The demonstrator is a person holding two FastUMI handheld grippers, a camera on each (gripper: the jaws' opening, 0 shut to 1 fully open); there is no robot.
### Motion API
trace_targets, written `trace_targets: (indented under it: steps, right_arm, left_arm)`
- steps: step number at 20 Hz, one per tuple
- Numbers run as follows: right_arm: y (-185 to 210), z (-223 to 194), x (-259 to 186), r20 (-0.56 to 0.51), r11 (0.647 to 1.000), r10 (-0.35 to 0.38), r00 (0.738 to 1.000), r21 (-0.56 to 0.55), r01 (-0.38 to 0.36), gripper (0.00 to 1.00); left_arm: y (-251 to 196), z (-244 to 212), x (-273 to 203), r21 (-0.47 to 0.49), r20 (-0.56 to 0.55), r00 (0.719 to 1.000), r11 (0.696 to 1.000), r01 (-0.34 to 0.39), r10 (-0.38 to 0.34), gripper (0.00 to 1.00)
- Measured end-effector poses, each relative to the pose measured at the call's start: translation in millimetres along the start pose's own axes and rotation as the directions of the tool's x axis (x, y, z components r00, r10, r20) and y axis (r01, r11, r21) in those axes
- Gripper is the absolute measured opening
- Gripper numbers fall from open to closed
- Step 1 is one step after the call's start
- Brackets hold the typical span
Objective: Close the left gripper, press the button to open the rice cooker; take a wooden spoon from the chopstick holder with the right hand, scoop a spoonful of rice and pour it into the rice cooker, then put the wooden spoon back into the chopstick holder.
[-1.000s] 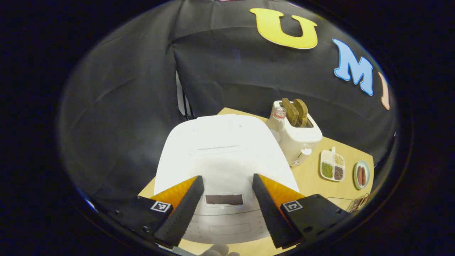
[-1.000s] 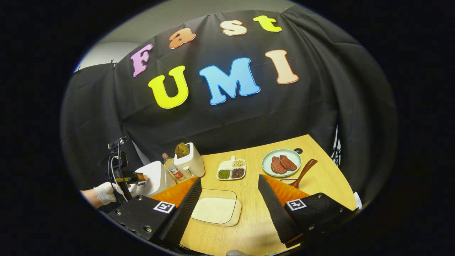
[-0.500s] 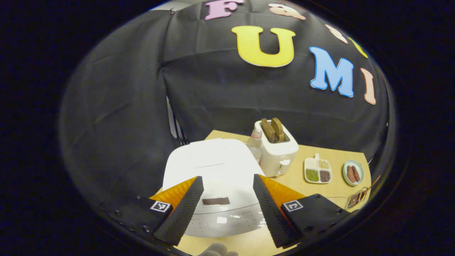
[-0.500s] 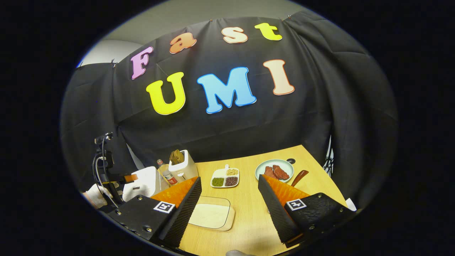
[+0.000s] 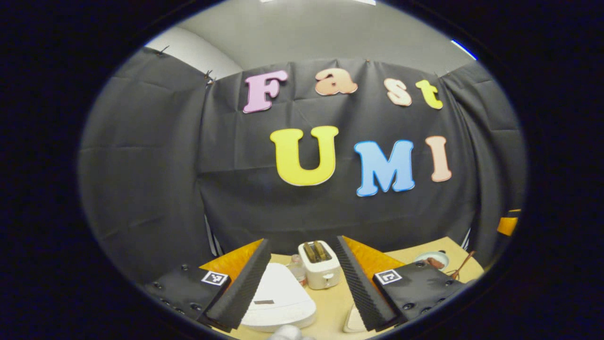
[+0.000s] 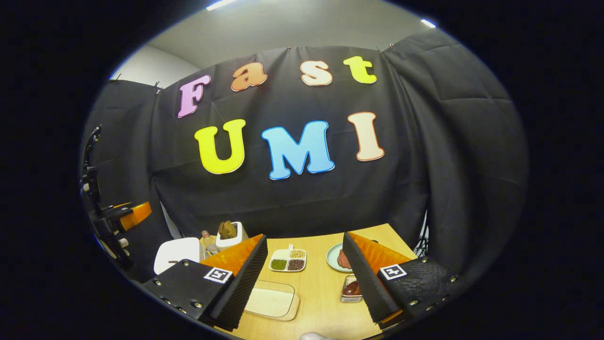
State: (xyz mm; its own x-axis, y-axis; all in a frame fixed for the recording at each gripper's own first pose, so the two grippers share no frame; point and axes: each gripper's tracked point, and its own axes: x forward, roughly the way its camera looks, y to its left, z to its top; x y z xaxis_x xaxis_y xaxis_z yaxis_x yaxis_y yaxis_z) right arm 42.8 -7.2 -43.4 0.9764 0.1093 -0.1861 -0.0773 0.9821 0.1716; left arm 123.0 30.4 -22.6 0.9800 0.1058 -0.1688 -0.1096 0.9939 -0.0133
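- Pale wood is the table (image 6: 325, 297), and in both views we see it low in the picture under the black cloth wall, with a grey ceiling above.
- Nearest in the right gripper view, our right gripper (image 6: 304, 288) hangs above the table with its two fingers wide apart and nothing between them.
- Under this gap lies a shallow tray of rice (image 6: 271, 302), flat on the table.
- Just beside the right finger stands the chopstick holder (image 6: 351, 289), and we see something dark brown in it, but we cannot tell if it is the wooden spoon.
- Farther away are a divided dish of grains (image 6: 287, 261) and a plate with meat (image 6: 337, 257).
- At the left stands the white rice cooker (image 6: 179, 252) with its lid down, and behind it a bottle (image 6: 207, 242) and a toaster (image 6: 229, 234).
- At the far left edge the left gripper (image 6: 126, 215) is raised well above the cooker.
- In the left gripper view, its fingers also stand open, empty, and pointing almost level toward the wall.
- Between them we see the rice cooker (image 5: 279, 297), closed, then the bottle (image 5: 297, 270) and the toaster (image 5: 319, 264) behind it.
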Motion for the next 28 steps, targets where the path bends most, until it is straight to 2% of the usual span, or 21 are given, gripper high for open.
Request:
trace_targets:
  steps: [2,5,10,14,28]
  right_arm:
    - [-2.7,8.0,-4.5,0.03,1.0,-0.021,0.999,-0.008,0.022,0.98]
    - [-5.3,15.0,-11.5,0.06,0.998,-0.046,0.997,-0.032,0.048,0.98]
    - [-2.6,19.7,-27.3,0.079,0.996,-0.061,0.995,-0.056,0.065,0.98]
    - [4.9,21.1,-33.5,0.088,0.995,-0.062,0.994,-0.072,0.068,0.98]
    - [6.4,25.2,-53.8,0.104,0.994,-0.087,0.991,-0.062,0.094,0.98]
  left_arm:
    - [-13.0,5.2,-38.0,-0.03,0.008,1.0,0.999,0.02,-0.02,0.96]
    - [-26.8,-1.2,-61.2,-0.072,0.01,0.998,0.995,0.062,-0.062,0.96]
    - [-23.0,-8.5,-69.8,-0.038,-0.008,0.997,0.996,0.082,-0.082,0.95]
    - [-19.5,-9.4,-73.1,-0.046,-0.01,0.995,0.994,0.101,-0.102,0.96]
    - [-5.6,-2.2,-94.9,-0.042,0.011,0.994,0.993,0.107,-0.107,0.95]
